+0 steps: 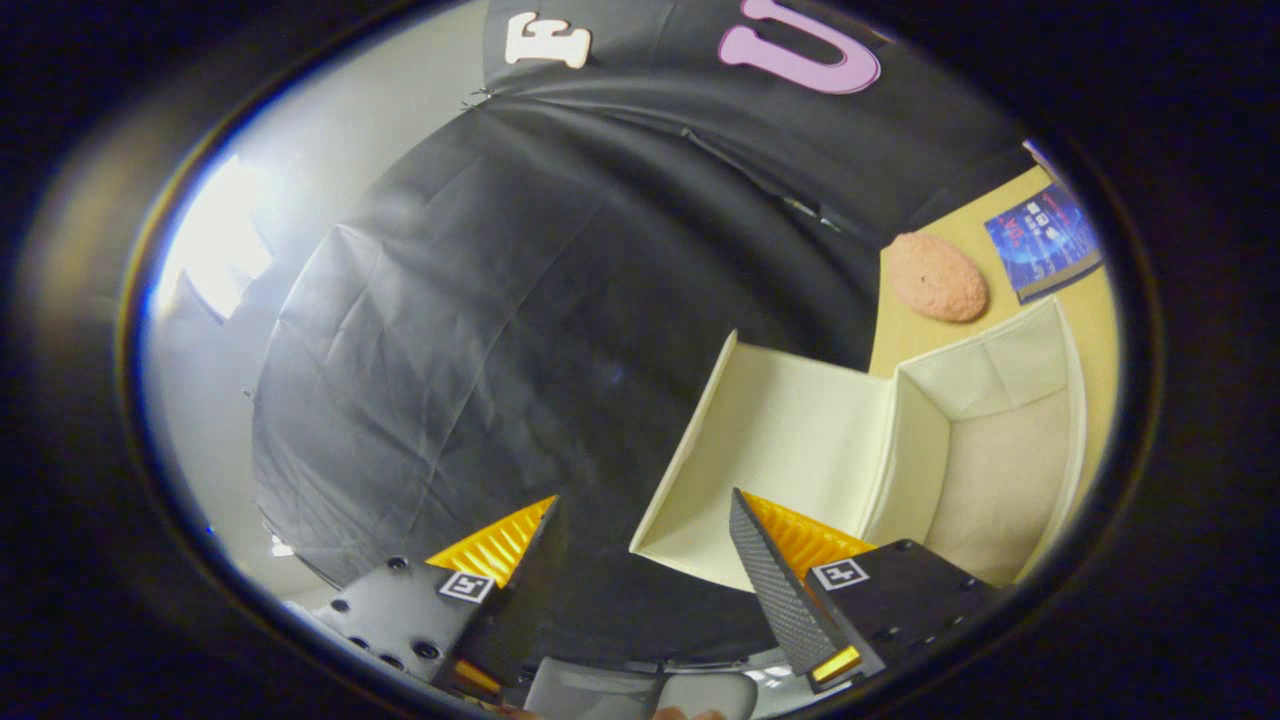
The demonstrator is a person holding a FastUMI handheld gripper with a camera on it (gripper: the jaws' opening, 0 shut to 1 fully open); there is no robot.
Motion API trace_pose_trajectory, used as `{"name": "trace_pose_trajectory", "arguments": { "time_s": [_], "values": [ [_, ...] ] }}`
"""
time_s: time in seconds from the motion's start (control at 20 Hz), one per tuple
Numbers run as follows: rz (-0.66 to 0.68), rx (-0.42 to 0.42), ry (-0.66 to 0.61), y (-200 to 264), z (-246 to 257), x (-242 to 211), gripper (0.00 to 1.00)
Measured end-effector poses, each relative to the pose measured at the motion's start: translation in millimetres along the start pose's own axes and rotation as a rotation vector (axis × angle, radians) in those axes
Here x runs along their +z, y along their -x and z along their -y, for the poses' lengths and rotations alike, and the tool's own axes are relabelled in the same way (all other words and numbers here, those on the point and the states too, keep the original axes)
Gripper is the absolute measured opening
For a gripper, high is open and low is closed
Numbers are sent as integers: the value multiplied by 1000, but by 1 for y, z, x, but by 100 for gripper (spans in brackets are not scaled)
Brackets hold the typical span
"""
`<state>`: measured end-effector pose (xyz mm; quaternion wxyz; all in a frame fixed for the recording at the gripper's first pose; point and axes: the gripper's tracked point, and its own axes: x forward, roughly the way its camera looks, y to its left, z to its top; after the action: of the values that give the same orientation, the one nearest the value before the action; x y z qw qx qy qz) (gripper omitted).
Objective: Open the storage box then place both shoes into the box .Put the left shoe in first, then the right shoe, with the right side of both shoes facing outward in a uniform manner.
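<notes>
Gripper (645, 540): fingers spread wide apart, nothing between them, held in the air facing the booth's black cloth wall (520, 330).

Storage box (1000, 470): cream fabric, open, interior bare; stands on a tan table (1095, 330), ahead of the right finger and partly behind it.

Box lid (770, 450): cream flap, swung fully open toward the cloth wall, its lower corner just beyond the right fingertip.

Pink oval object (935, 277): on the table beyond the box; possibly a sponge or stone, too blurred to tell.

Blue-covered book (1045, 243): lies flat, just beside the pink object.
</notes>
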<state>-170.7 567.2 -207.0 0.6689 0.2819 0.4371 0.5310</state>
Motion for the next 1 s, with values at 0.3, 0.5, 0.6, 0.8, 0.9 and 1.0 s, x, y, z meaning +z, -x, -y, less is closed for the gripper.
{"name": "trace_pose_trajectory", "arguments": {
  "time_s": [0.3,0.5,0.6,0.8,0.9,1.0],
  "values": [
    [65,-133,83,38,40,23,99],
    [104,-272,179,82,73,32,99],
    [120,-353,231,107,92,33,99],
    [140,-479,275,153,121,29,99],
    [155,-532,267,176,132,30,99],
    [172,-582,262,199,142,30,99]
  ]
}}
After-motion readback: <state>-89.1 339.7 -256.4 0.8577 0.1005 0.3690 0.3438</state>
